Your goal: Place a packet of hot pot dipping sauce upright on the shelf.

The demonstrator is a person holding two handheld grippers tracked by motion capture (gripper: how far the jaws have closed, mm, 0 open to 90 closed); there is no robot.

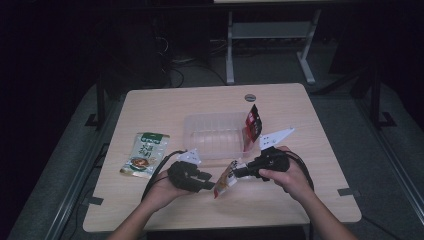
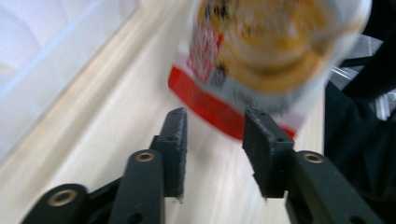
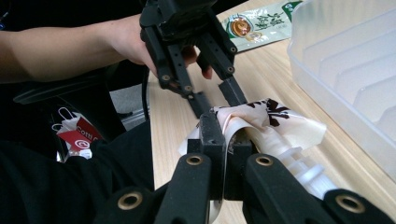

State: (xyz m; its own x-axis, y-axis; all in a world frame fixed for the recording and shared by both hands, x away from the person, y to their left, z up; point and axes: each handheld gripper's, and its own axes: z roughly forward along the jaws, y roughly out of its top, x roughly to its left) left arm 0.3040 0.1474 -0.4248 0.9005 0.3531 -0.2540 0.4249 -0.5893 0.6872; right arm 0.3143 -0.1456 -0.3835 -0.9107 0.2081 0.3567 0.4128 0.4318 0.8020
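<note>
Right hand-held gripper [image 3: 224, 154] clamps pouch [image 3: 271, 123]; label [image 2: 261, 51] blurred.

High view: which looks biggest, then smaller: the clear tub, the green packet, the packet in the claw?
1. Clear tub
2. Green packet
3. Packet in the right claw, though it's crumpled, so its full size is unsure.

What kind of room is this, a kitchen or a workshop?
More likely a lab or test room than a kitchen: a bare wooden table in a dark room, loose cables on the floor, and another desk's metal legs behind.
</note>
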